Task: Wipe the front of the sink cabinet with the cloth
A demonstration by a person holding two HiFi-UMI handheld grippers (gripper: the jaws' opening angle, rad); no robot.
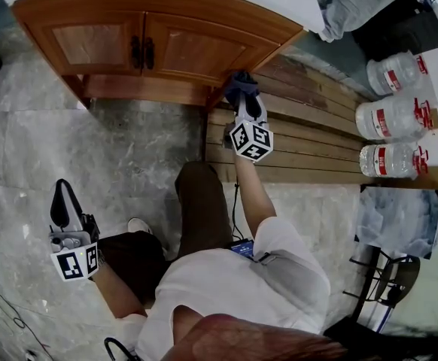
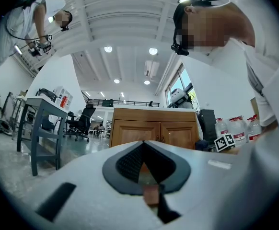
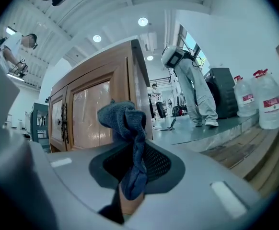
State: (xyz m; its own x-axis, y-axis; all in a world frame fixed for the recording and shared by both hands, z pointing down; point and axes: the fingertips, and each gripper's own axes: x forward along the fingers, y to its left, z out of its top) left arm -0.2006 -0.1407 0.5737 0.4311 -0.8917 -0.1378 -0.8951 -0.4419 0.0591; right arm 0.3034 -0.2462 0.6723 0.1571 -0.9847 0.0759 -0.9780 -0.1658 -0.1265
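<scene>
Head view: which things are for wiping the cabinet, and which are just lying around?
For the job:
- blue cloth
- right gripper, shut on the cloth
- wooden sink cabinet

Just lying around:
- three water bottles
- grey bundle on the countertop
- left gripper, shut, empty and away from the cabinet

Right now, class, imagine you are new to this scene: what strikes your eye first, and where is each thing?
The wooden sink cabinet fills the top of the head view, and the right gripper holds a blue cloth at its lower right corner. Three water jugs line the right edge; the left gripper hangs low at left, shut and empty.
</scene>
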